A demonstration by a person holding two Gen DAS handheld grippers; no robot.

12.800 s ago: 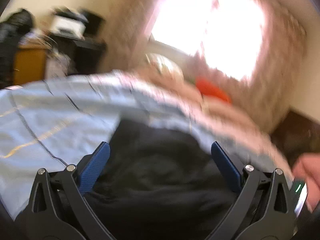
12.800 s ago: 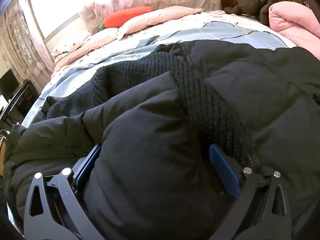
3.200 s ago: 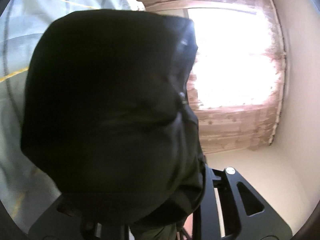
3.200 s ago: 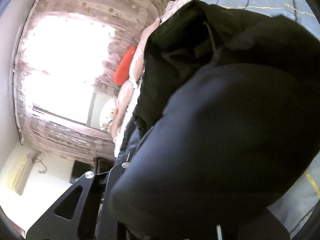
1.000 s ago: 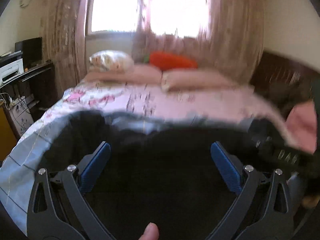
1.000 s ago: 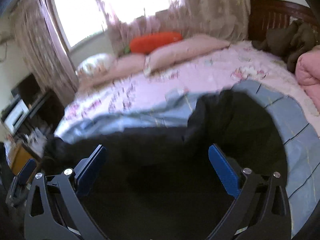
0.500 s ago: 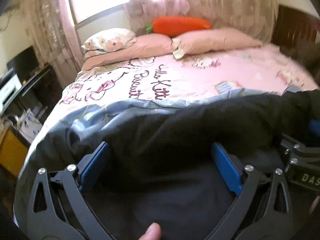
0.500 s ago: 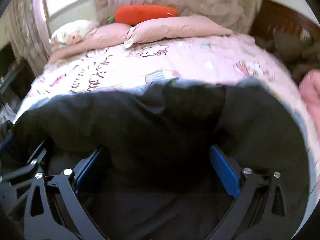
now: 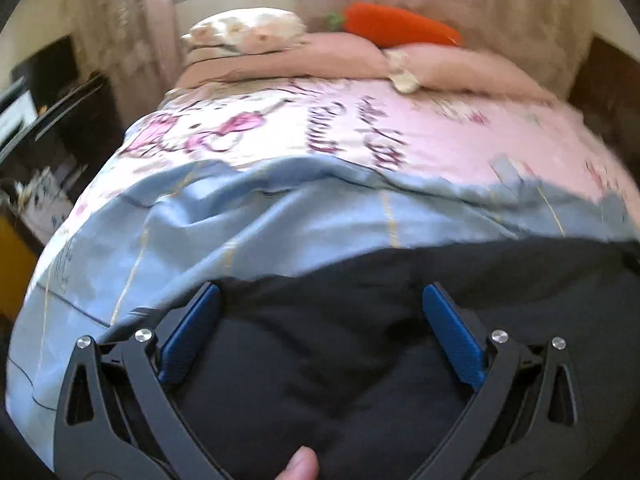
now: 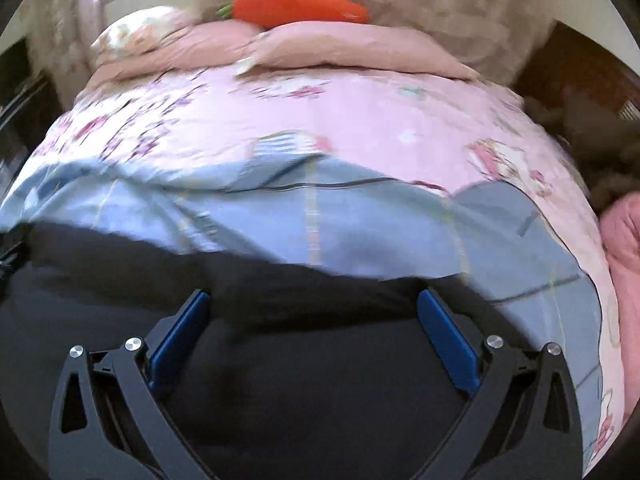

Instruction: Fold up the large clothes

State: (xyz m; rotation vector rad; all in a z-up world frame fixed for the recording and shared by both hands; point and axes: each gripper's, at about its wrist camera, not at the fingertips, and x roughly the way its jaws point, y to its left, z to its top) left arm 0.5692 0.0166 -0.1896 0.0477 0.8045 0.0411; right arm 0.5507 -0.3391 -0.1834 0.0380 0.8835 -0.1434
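A large black puffy jacket (image 9: 340,360) lies on the near part of the bed, on the blue sheet; it also fills the lower right wrist view (image 10: 312,360). My left gripper (image 9: 322,300) is open, its blue pads (image 9: 192,332) wide apart over the jacket's left part. My right gripper (image 10: 314,304) is open too, pads (image 10: 448,332) spread over the jacket's right part. Neither holds cloth. A fingertip (image 9: 302,462) shows at the bottom edge of the left wrist view.
The bed has a blue sheet (image 9: 240,216) over a pink printed cover (image 10: 320,120). Pink pillows (image 10: 340,48) and an orange carrot plush (image 9: 400,26) lie at the head. A dark desk (image 9: 60,120) stands left. A pink quilt (image 10: 624,240) lies at the right edge.
The jacket has dropped lower in both views and lies flatter, showing more blue sheet beyond it. Both grippers stay open and have pulled back toward the near edge.
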